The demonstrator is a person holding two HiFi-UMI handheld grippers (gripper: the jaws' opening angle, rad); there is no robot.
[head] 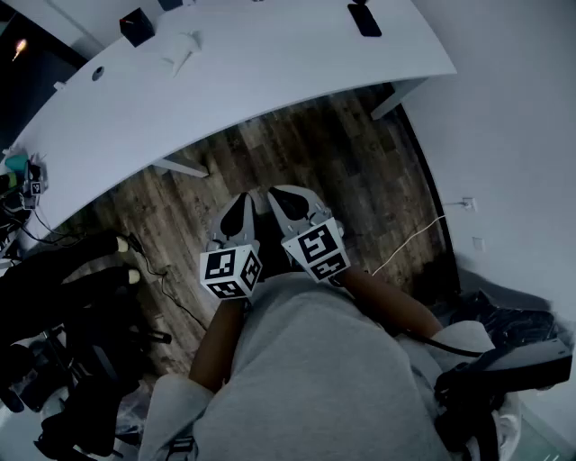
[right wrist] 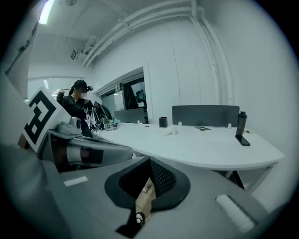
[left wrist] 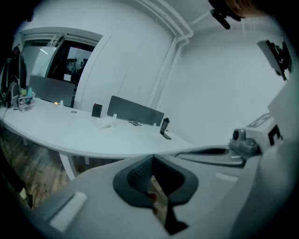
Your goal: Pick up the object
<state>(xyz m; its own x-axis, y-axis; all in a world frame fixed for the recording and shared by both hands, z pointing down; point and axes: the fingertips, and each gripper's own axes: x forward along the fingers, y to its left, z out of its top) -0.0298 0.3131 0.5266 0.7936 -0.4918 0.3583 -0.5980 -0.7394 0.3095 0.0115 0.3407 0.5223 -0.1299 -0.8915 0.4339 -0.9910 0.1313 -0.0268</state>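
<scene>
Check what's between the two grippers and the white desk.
Only bare wood floor, as the head view shows. The left gripper and right gripper, both shut and empty, hang over it, short of the desk.

Office: curved white desk [head: 270, 72], divider screen [right wrist: 205, 115]

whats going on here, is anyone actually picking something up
Not yet. A person holds the left gripper and the right gripper side by side close to the body, over the wood floor and short of the white desk. Both grippers' jaws are together with nothing between them. A small white object, a black box and a dark phone lie on the desk, well away from both grippers. The pickup has not begun.
</scene>
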